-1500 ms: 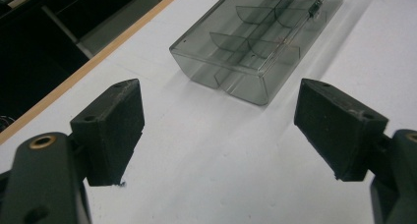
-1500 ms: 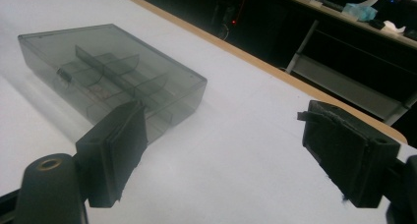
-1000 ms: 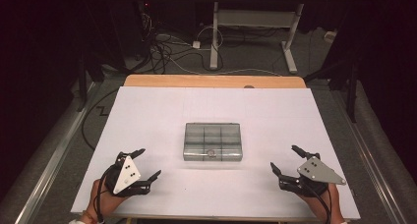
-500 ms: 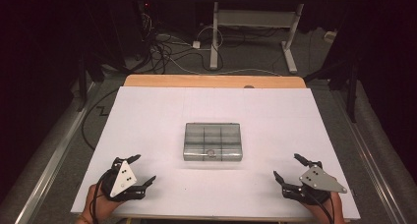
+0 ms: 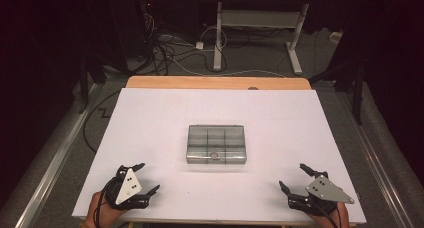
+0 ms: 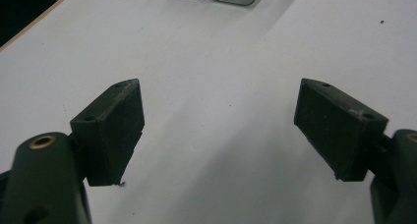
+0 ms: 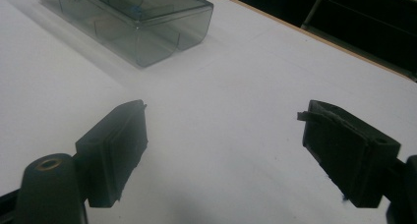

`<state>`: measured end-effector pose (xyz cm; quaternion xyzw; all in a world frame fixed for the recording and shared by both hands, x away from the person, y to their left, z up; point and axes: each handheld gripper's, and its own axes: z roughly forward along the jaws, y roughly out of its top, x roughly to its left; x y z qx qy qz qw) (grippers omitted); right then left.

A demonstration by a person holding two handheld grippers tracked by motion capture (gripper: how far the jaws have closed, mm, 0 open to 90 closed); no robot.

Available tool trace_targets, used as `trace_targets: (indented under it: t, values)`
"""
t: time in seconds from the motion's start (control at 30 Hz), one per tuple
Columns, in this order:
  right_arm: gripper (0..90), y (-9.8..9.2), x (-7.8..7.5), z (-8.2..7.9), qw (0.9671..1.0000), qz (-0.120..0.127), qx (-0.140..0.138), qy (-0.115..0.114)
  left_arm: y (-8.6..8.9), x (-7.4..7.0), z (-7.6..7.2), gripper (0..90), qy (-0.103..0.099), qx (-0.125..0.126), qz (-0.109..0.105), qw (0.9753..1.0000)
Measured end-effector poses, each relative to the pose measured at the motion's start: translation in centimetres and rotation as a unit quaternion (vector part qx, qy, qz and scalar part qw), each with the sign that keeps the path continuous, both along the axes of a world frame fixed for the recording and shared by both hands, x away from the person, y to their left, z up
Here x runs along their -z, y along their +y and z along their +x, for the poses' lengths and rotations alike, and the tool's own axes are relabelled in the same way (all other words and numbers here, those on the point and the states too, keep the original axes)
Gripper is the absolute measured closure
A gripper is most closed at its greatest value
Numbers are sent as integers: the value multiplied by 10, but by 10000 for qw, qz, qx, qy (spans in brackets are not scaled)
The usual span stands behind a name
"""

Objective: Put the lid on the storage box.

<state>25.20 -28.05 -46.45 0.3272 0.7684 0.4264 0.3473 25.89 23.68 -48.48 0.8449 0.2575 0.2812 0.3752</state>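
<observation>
Two grippers rest low on the white counter [image 5: 150, 118], a clear box between and beyond them.

The compartment box [image 5: 216, 144] sits mid-frame in the high view, lid closed. The left gripper [image 5: 140, 178] at lower left and the right gripper [image 5: 296, 177] at lower right both have fingers spread apart, holding nothing, well apart from the box.

One clear grey plastic compartment box [image 5: 216, 144], its lid shut, sits on one white-topped table [image 5: 150, 113], ahead of and between two black two-jaw grippers, the left gripper [image 5: 142, 178] and the right gripper [image 5: 295, 176], each with jaws spread. Six compartments show through the lid, in two rows of three.
</observation>
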Motion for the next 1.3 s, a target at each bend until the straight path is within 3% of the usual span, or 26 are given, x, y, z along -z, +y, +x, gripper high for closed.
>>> trace_targets:
  t: [0.13, 1.3]
  values:
    - [175, 4, -4, -1, 9999, 2, -47, -98, 1, -1, 0, 191, -17, 38, 2, 10000]
    - [175, 6, -4, -1, 9998, -36, -128, -146, 0, -2, 5, 190, 21, 61, -46, 10000]
